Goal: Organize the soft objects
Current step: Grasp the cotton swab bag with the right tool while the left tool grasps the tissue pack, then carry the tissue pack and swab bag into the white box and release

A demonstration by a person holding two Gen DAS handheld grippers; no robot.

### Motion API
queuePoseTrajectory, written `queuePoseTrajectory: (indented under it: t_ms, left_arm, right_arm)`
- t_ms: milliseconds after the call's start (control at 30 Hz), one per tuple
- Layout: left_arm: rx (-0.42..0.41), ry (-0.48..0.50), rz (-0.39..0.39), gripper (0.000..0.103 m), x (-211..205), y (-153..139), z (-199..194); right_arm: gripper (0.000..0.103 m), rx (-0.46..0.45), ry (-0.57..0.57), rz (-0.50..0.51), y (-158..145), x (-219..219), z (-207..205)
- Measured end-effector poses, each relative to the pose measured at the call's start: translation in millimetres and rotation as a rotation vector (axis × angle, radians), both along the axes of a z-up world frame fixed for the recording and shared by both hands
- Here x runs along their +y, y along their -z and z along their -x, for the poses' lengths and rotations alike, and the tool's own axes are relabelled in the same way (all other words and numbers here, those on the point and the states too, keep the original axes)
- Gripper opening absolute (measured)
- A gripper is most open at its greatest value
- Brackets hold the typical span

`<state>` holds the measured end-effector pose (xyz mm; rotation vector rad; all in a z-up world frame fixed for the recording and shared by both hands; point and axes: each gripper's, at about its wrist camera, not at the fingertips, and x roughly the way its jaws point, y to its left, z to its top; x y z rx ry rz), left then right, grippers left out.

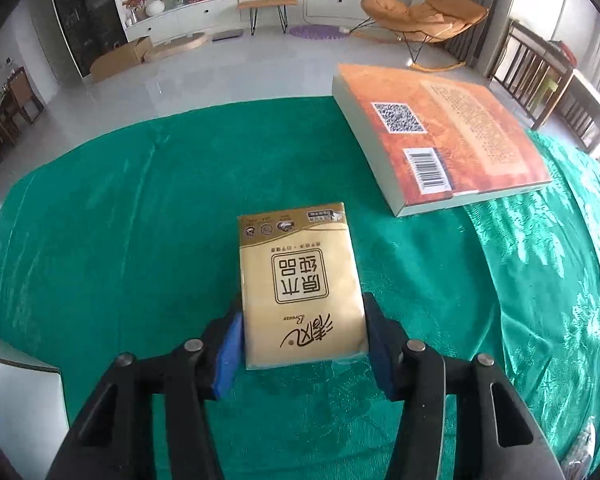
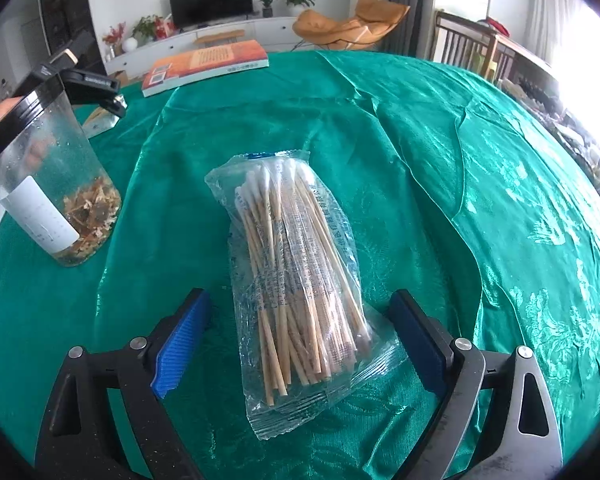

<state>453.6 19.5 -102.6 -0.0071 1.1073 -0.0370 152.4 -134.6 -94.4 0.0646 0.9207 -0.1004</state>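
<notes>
A flat golden tissue pack (image 1: 300,284) lies lengthwise on the green tablecloth (image 1: 120,220). My left gripper (image 1: 302,344) is shut on its near end, the blue pads (image 1: 230,356) pressed against both long sides. In the right wrist view a clear bag of wooden cotton swabs (image 2: 296,272) rests on the cloth. My right gripper (image 2: 300,332) stands wide open around the bag's near half, with a gap between each pad and the bag.
An orange book (image 1: 440,136) lies at the table's far edge, also visible as the book (image 2: 208,64). A clear jar with a black lid (image 2: 48,184) stands left of the swabs. A white box corner (image 1: 20,392) sits near left. Chairs and a TV cabinet lie beyond.
</notes>
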Motion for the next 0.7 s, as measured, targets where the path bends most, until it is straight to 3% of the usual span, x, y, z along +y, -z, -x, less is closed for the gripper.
queuePoseTrajectory:
  t_ms: [67, 167, 200, 300, 367, 400, 433, 533, 700]
  left_arm:
    - [-0.010, 0.026, 0.008, 0.054, 8.1, -6.3, 13.0]
    - [-0.019, 0.076, 0.001, 0.054, 23.4, -21.8, 41.5]
    - [-0.018, 0.085, 0.004, 0.054, 30.1, -27.1, 51.4]
    - [-0.023, 0.104, 0.023, 0.054, 50.8, -50.3, 88.9]
    - [-0.040, 0.113, 0.055, 0.054, 63.0, -69.3, 117.0]
    - [-0.053, 0.120, 0.081, 0.054, 70.2, -79.8, 133.0]
    - [-0.072, 0.126, 0.102, 0.054, 76.3, -90.6, 149.7]
    - [-0.134, 0.134, 0.138, 0.054, 99.6, -122.5, 201.8]
    - [-0.201, 0.053, 0.177, 0.054, 167.4, -162.1, 279.8]
  right_arm:
    - [0.092, -0.009, -0.003, -0.081, -3.7, -9.3, 3.5]
    - [0.093, -0.050, 0.038, -0.401, -12.6, -42.2, 7.1]
    - [0.093, -0.026, 0.036, -0.414, -16.4, -44.7, 0.6]
    - [0.092, 0.115, -0.090, -0.171, -21.4, -16.9, -33.5]
    - [0.085, 0.150, -0.190, -0.097, -17.0, -0.2, -48.0]
    - [0.049, 0.150, -0.196, -0.061, -15.9, 3.4, -51.3]
    - [0.032, 0.147, -0.194, -0.042, -16.5, 4.0, -52.3]
    - [0.031, 0.120, -0.169, -0.071, -36.6, 2.8, -50.8]
    - [0.031, -0.024, -0.228, -0.074, -123.3, 39.4, -31.5]
